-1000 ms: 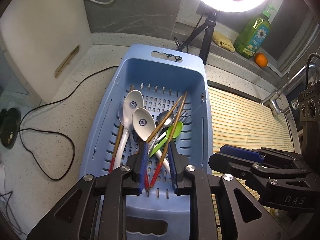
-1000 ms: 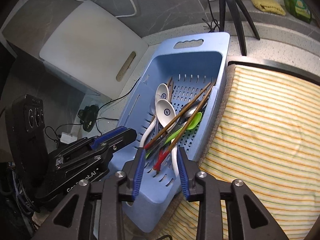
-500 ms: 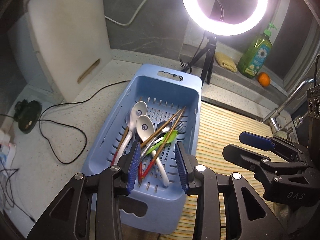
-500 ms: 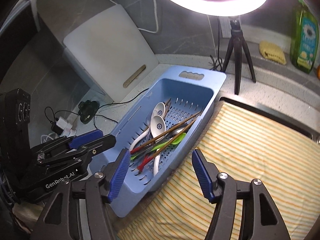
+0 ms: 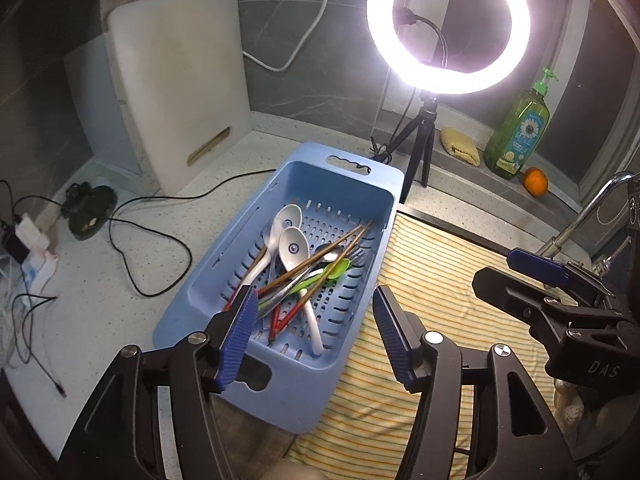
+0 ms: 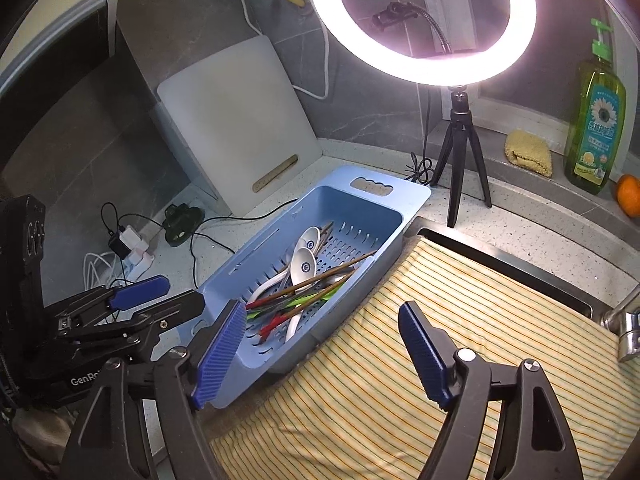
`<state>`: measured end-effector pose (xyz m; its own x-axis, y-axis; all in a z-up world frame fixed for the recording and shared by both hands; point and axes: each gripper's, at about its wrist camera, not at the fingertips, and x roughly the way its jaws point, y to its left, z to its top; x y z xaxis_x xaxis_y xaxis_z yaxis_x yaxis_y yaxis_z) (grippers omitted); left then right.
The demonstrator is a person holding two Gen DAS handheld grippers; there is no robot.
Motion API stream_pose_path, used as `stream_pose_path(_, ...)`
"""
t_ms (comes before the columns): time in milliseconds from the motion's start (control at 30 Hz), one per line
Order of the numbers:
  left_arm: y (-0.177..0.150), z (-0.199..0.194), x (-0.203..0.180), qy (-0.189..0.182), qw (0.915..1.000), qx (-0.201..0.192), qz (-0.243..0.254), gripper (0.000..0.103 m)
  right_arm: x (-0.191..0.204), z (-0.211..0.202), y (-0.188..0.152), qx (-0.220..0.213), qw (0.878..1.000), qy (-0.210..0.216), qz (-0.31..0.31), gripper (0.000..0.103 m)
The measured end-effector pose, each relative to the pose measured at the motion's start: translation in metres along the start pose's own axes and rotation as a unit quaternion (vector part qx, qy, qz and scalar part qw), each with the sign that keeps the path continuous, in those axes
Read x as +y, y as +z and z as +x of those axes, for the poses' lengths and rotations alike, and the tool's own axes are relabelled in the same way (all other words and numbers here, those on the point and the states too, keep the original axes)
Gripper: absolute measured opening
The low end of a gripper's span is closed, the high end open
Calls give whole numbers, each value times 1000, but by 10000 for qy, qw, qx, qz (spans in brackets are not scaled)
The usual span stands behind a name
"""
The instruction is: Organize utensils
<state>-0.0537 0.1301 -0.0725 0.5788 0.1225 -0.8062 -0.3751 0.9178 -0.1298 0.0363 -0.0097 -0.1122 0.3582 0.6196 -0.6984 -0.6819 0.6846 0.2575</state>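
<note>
A blue slotted basket lies on the counter beside a yellow striped towel. In it are two white spoons, red-tipped wooden chopsticks, a green spoon and metal cutlery, all in a loose heap. My left gripper hovers above the basket's near end, its jaws opening with nothing between the pads. My right gripper hangs over the basket's near corner and the towel, jaws also opening and empty. Each gripper shows in the other's view: the right, the left.
A lit ring light on a black tripod stands just behind the basket. A white cutting board leans on the wall at left. A green soap bottle, sponge and orange sit on the ledge. Cables cross the counter; a faucet is at right.
Both grippers have lifted up and back from the utensils in the basket, and their jaws have spread wider. The utensils lie as before.
</note>
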Motion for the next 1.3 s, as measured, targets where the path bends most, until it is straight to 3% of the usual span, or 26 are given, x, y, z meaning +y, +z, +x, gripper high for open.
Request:
stream_pose_path(267, -1, -11, -13, 162, 9998, -84, 9, 71, -9, -11, 2, -165, 9998, -59, -80, 79)
stream_pose_path(1300, -3, -20, -24, 234, 9997, -86, -3, 77, -28, -14, -7, -81, 10000, -18, 35, 80)
